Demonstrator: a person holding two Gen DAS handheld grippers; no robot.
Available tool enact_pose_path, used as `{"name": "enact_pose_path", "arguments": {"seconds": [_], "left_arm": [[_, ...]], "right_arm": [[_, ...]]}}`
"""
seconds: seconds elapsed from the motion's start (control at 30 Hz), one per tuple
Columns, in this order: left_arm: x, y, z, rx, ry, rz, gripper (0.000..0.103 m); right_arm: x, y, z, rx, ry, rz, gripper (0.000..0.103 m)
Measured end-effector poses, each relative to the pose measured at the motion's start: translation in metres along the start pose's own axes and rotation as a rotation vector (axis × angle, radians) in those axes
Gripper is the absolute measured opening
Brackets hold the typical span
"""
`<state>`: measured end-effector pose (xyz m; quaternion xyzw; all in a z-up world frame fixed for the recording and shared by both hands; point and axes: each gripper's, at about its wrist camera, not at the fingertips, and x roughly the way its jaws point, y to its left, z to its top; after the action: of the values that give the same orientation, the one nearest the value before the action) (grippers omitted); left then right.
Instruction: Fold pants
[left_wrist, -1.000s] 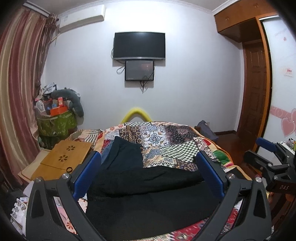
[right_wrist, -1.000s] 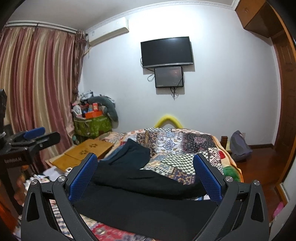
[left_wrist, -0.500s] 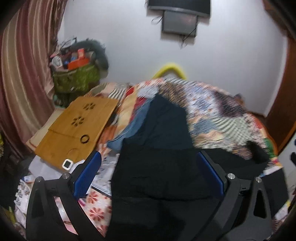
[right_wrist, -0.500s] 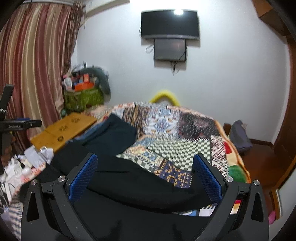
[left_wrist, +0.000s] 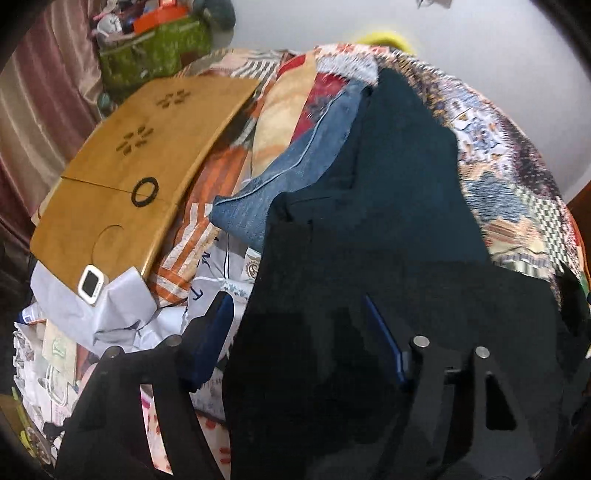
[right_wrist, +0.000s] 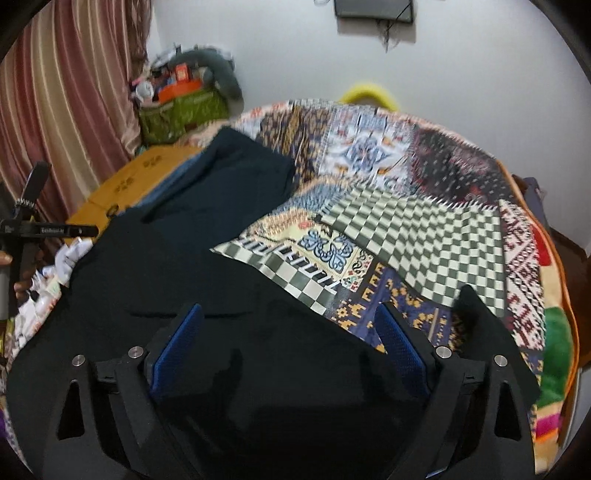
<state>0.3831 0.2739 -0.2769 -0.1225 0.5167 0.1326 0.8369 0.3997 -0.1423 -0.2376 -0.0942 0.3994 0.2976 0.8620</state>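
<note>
Versus one second ago: both cameras have tipped from the far wall down onto the bed; the wall screens are now cut off at the top of each view, and both grippers' jaws have narrowed.

The black pants lie spread over the near edge of the patchwork quilt bed, waist part near, one leg running along the near edge toward the bed's right side, where its end lies on the quilt. A dark teal folded garment and a blue denim piece lie beyond the pants along the left edge.

Left gripper: jaws closing, straddling the pants' left edge; pads apart, not pressing the cloth. Released.

Right gripper: jaws closing over the black cloth, pads apart, nothing clenched.

Room: quilt beyond the pants toward the far and right edges lies bare. Off the left edge, a wooden lap tray and crumpled white papers crowd the space.
</note>
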Motion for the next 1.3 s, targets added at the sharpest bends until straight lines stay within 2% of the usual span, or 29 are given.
{"name": "enact_pose_path", "arguments": {"seconds": [0.1, 0.17, 0.23, 0.33, 0.4, 0.47, 0.6, 0.67, 0.73, 0.83, 0.93, 1.13, 1.17, 1.2, 1.3], "left_arm": [[0.017, 0.003, 0.009, -0.014, 0.021, 0.013, 0.072], [0.023, 0.004, 0.016, -0.015, 0.021, 0.022, 0.072], [0.028, 0.002, 0.023, -0.005, 0.013, 0.017, 0.068], [0.039, -0.002, 0.031, 0.009, 0.022, 0.016, 0.064], [0.047, -0.002, 0.034, 0.002, 0.041, -0.002, 0.054], [0.05, -0.003, 0.033, 0.0, 0.051, -0.028, 0.044], [0.044, -0.021, 0.027, 0.117, 0.038, 0.0, 0.027], [0.04, -0.028, 0.023, 0.161, 0.032, 0.036, 0.018], [0.035, -0.03, 0.019, 0.192, 0.026, 0.052, 0.013], [0.023, -0.03, 0.016, 0.2, 0.004, 0.058, 0.01], [0.002, -0.028, 0.018, 0.193, -0.047, 0.067, 0.009], [-0.053, -0.03, 0.027, 0.178, -0.148, 0.053, 0.008], [-0.062, -0.03, 0.026, 0.178, -0.16, 0.05, 0.007], [-0.073, -0.029, 0.024, 0.181, -0.175, 0.051, 0.001], [-0.099, -0.025, 0.013, 0.182, -0.202, 0.039, 0.002]], "right_arm": [[0.015, -0.003, 0.007, -0.014, 0.047, 0.029, 0.091], [0.024, -0.005, 0.013, -0.015, 0.074, 0.081, 0.091], [0.032, -0.002, 0.019, -0.042, 0.091, 0.125, 0.091], [0.046, 0.004, 0.023, -0.086, 0.134, 0.135, 0.091], [0.058, 0.01, 0.022, -0.112, 0.175, 0.146, 0.089], [0.067, 0.013, 0.019, -0.126, 0.202, 0.152, 0.08], [0.071, 0.019, 0.009, -0.132, 0.17, 0.133, 0.073], [0.068, 0.021, 0.007, -0.132, 0.158, 0.143, 0.059], [0.067, 0.023, 0.006, -0.131, 0.163, 0.157, 0.03], [0.064, 0.029, 0.004, -0.163, 0.182, 0.141, 0.01], [0.055, 0.031, 0.005, -0.192, 0.161, 0.112, 0.006], [0.011, 0.029, 0.022, -0.179, 0.062, 0.082, 0.004], [0.003, 0.029, 0.023, -0.178, 0.049, 0.081, 0.004], [-0.007, 0.031, 0.024, -0.175, 0.033, 0.082, 0.004], [-0.03, 0.039, 0.019, -0.186, 0.007, 0.083, 0.004]]}}
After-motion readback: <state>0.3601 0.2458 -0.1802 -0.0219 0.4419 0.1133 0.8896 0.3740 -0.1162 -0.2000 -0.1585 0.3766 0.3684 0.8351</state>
